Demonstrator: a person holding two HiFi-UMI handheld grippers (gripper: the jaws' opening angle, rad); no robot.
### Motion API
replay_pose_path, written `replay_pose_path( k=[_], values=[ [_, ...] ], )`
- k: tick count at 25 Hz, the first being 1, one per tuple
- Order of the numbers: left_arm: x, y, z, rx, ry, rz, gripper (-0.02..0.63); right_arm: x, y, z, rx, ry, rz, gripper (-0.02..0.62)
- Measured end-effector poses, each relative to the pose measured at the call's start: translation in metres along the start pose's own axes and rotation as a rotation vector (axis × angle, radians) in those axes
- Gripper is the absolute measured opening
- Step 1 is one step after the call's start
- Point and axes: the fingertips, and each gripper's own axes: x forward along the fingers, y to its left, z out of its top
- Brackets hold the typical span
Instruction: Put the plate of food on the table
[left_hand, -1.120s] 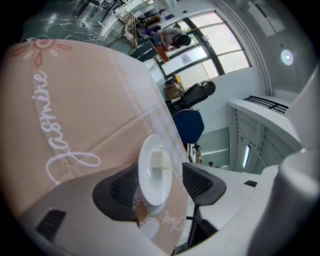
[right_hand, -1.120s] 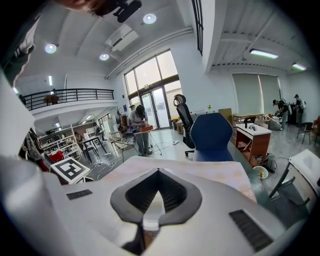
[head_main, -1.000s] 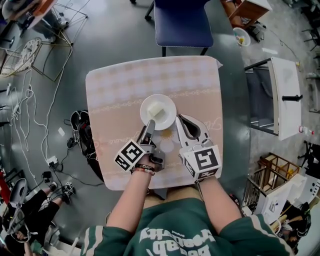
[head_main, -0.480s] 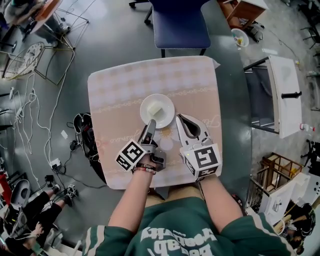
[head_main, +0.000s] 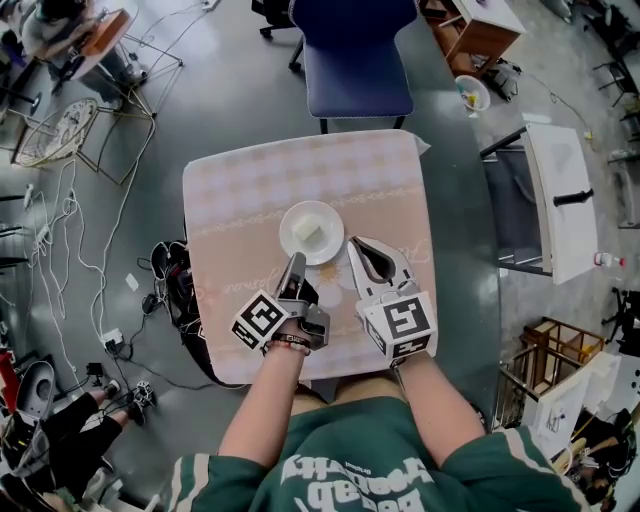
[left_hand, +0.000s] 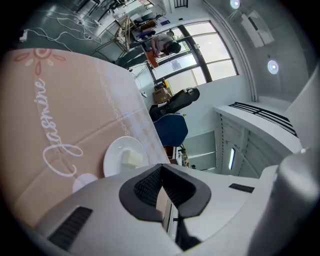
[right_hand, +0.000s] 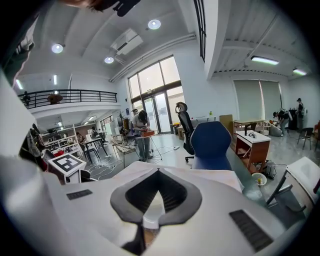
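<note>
A white plate carrying a pale block of food rests in the middle of the pink-clothed table. My left gripper sits just short of the plate's near rim, apart from it. Its jaws have just been closing and are now shut, tips touching, with nothing between them. The left gripper view shows the plate and food ahead of the left gripper. My right gripper hovers right of the plate, shut and empty. In its own view the right gripper points past the table's far edge.
A blue chair stands at the table's far side. Cables and a black bag lie on the floor to the left. A white cabinet stands to the right. A person works at a distant bench.
The left gripper's tip has left the plate's near rim and pulled back toward me. Both grippers have lifted a little. The plate stays on the table.
</note>
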Motion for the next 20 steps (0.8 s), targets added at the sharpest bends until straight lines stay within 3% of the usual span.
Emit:
replay_pose_path(
  k=[7,14,20],
  values=[
    [-0.007,-0.026,0.001,0.021,-0.013,-0.072,0.009,-0.006,0.005,0.005,-0.007,-0.001,0.018,0.014],
    [-0.017,-0.074,0.012,0.175,-0.028,-0.151,0.008,-0.012,0.007,0.026,-0.033,-0.021,0.030,0.014],
    [-0.038,-0.125,0.027,0.387,-0.055,-0.226,0.008,-0.021,0.011,0.050,-0.051,-0.044,0.036,0.014]
  ],
)
